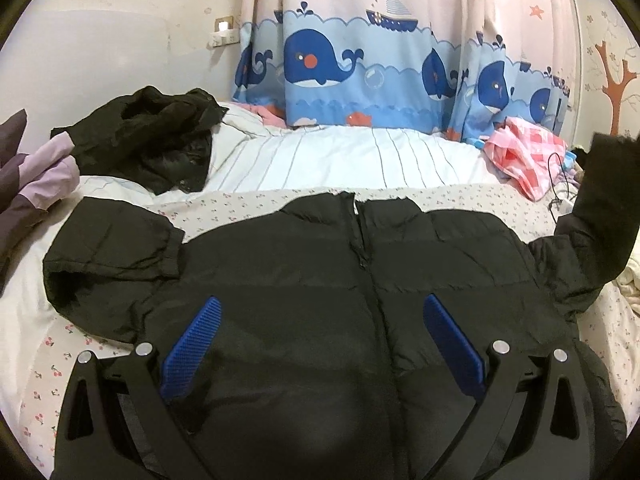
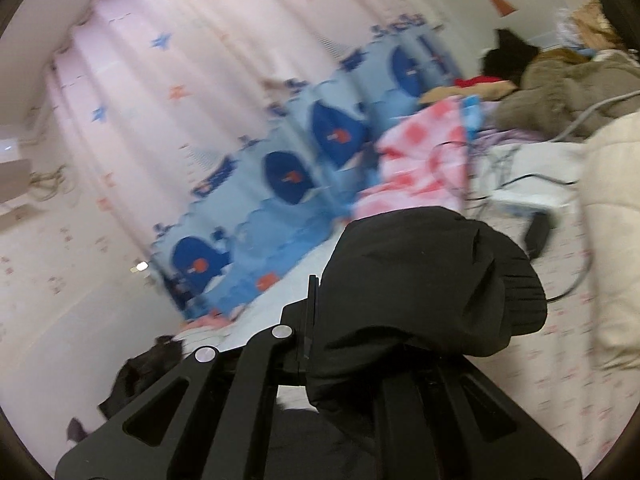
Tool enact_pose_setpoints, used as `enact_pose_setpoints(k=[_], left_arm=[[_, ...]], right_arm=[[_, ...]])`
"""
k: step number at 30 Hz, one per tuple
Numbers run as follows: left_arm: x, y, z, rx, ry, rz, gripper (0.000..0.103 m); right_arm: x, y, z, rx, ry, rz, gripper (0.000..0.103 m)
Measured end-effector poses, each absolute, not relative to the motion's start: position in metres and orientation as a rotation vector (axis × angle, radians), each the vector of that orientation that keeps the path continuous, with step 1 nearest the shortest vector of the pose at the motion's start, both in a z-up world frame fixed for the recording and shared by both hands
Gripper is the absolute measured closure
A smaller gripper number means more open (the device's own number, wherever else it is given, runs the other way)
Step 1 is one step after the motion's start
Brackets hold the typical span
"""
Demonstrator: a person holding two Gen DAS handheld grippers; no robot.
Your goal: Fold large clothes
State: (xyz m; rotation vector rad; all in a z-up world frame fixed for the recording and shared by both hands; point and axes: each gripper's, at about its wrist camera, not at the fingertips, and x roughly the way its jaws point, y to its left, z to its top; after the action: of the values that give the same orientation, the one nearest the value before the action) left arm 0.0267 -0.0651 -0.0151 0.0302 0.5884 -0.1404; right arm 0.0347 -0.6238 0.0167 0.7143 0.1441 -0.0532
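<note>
Below the left gripper (image 1: 320,320), the black jacket (image 1: 304,280) is puffy quilted cloth with a faint sheen; its cuff (image 2: 516,292) at the right gripper (image 2: 340,320) is matt ribbed knit. The finger pads (image 1: 192,344) look like ridged blue plastic, the frames matt black with shiny metal pins.

Soft indoor light, right-view motion blur

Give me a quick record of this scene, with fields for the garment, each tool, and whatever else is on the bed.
garment: black jacket, front up, zipped, spread on the bed
left tool: open, over the jacket's middle
right tool: shut on the sleeve, lifted off the bed
left sleeve: lying folded at the side
other items: second dark garment, pink checked cloth
backdrop: whale curtain
</note>
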Motion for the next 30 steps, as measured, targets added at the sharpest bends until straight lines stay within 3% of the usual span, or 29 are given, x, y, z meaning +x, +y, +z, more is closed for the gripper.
enact_pose_setpoints(k=[10,24,26,27,28,30], left_arm=[[0.020,-0.033,0.003,0.032,0.550,-0.110,0.006],[0.045,0.114,0.016,-0.299,0.611,0.106,0.006],[0.045,0.127,0.015,-0.322,0.613,0.126,0.006],[0.044,0.133,0.014,-0.332,0.617,0.131,0.006],[0.045,0.138,0.013,-0.346,0.623,0.135,0.006],[0.045,0.144,0.012,-0.362,0.633,0.136,0.006]], right_arm=[[0.097,-0.468,0.038,0.592,0.211,0.187,0.098],[0.156,-0.239,-0.055,0.451,0.463,0.385,0.097],[0.167,-0.215,-0.079,0.409,0.543,0.393,0.091],[0.175,-0.197,-0.097,0.372,0.612,0.388,0.078],[0.183,-0.180,-0.115,0.329,0.680,0.380,0.052],[0.194,-0.146,-0.153,0.224,0.829,0.371,0.031]])
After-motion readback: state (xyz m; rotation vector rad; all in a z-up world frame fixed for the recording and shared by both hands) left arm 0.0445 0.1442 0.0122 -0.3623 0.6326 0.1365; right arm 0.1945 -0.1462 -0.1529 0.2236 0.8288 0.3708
